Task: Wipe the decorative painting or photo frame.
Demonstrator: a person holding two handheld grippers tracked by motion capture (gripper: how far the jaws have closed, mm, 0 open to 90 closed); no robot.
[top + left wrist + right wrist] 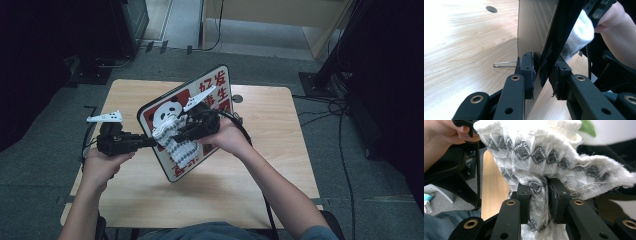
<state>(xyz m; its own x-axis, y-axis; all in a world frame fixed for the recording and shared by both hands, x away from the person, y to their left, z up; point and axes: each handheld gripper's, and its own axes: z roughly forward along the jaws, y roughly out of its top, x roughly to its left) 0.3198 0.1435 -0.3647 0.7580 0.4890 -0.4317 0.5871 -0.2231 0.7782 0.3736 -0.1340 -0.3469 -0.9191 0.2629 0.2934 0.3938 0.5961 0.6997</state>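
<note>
L tongs (150, 141) clamp the sign (200, 95) by its lower-left edge; in the left gripper view the pads (528, 71) sit on both faces of the board, which is held tilted up off the tabletop (280, 150), over its middle. A thin wire hook (504, 64) sticks out by the L pad. R tongs (176, 134) are pinched on a white/grey patterned cloth (180, 147), bunched btwn the pads (524, 202) and pressed to the sign's front, across the panda pic (167, 112). R hand (227, 137) is just right of the cloth.
</note>
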